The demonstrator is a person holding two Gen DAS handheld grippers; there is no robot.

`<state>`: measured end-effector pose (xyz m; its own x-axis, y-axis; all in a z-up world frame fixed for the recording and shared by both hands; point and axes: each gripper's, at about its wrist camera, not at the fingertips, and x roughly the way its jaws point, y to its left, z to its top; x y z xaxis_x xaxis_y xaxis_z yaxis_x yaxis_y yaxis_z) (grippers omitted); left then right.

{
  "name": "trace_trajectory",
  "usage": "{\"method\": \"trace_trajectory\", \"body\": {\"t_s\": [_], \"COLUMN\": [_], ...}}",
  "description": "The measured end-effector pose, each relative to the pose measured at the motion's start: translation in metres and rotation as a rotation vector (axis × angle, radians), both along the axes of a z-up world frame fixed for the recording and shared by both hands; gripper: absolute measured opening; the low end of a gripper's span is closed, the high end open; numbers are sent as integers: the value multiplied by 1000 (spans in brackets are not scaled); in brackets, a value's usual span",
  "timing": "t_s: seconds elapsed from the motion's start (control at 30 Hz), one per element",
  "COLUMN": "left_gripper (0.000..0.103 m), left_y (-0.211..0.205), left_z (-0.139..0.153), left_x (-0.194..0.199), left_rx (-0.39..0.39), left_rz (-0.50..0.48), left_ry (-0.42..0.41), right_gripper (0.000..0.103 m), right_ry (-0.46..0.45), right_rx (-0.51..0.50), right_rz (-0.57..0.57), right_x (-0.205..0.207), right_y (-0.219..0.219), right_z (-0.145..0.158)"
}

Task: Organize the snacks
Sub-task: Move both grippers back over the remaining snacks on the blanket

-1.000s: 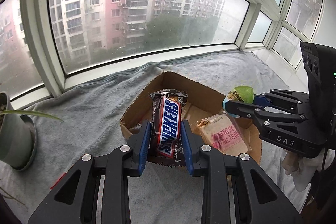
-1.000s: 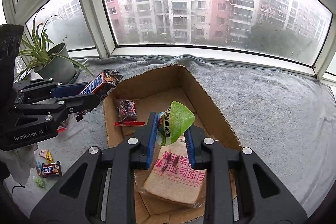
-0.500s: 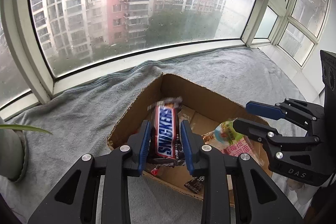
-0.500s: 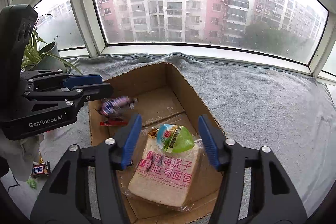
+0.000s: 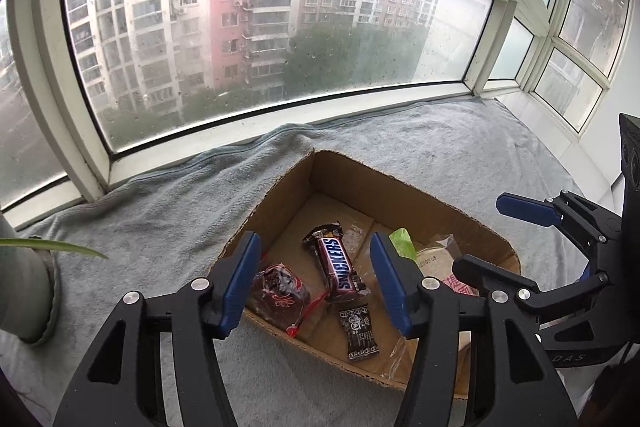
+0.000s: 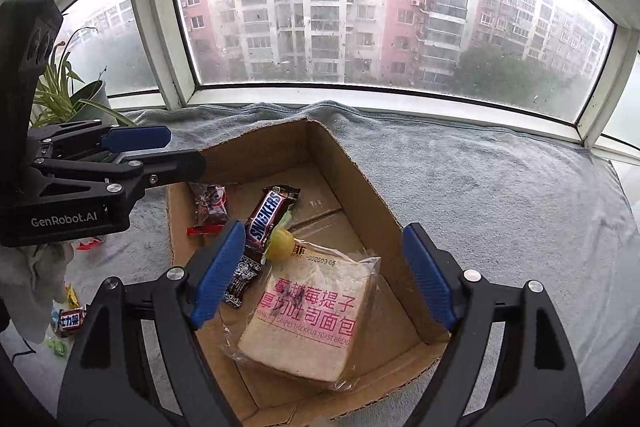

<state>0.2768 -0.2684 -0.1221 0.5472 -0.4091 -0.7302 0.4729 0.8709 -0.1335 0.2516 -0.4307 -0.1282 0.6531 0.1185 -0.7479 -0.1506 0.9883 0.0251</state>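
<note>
A cardboard box [image 5: 400, 187] [image 6: 360, 179] lies on a grey blanket. Inside it lie a Snickers bar [image 5: 338, 263] [image 6: 266, 213], a dark red-wrapped snack [image 5: 280, 287] [image 6: 210, 205], a small black packet [image 5: 360, 333] [image 6: 240, 281], a green jelly cup [image 5: 402, 243] [image 6: 280, 245] and a bagged toast loaf [image 6: 312, 315] [image 5: 440, 263]. My left gripper [image 5: 316, 283] [image 6: 160, 151] is open and empty above the box's left part. My right gripper [image 6: 324, 279] [image 5: 492, 239] is open and empty over the loaf.
A potted plant [image 6: 68, 95] [image 5: 20, 287] stands at the left on the blanket. Small loose candies [image 6: 72, 319] lie on the blanket left of the box. The window [image 6: 360, 7] runs along the far side.
Both grippers opened. The Snickers bar dropped from the left gripper into the box, and the green jelly cup dropped from the right gripper beside the loaf.
</note>
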Motion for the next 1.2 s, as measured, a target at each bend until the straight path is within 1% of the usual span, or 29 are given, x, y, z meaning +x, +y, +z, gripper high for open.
{"method": "trace_trajectory", "body": {"t_s": [0.23, 0.43, 0.57, 0.77, 0.97, 1.1, 1.2], "left_gripper": [57, 57, 57, 57, 57, 57, 57], "left_y": [11, 29, 57, 119, 180, 214, 231], "left_z": [18, 37, 48, 59, 53, 36, 19], "left_x": [-13, -32, -48, -74, -108, -130, -148], "left_rx": [-13, -21, -28, -40, -31, -24, -18], "left_rz": [5, 7, 28, 93, 179, 233, 263], "left_ry": [-30, -70, -86, -102, -94, -51, -12], "right_gripper": [84, 84, 84, 84, 84, 84, 84], "right_ry": [-12, -29, -41, -38, -2, 32, 56], "right_rx": [4, 21, 35, 77, 90, 77, 69], "right_rz": [3, 18, 45, 89, 170, 237, 282], "right_x": [-15, -37, -57, -82, -104, -114, -118], "right_y": [9, 23, 36, 58, 92, 122, 142], "right_z": [15, 32, 41, 45, 36, 25, 16]}}
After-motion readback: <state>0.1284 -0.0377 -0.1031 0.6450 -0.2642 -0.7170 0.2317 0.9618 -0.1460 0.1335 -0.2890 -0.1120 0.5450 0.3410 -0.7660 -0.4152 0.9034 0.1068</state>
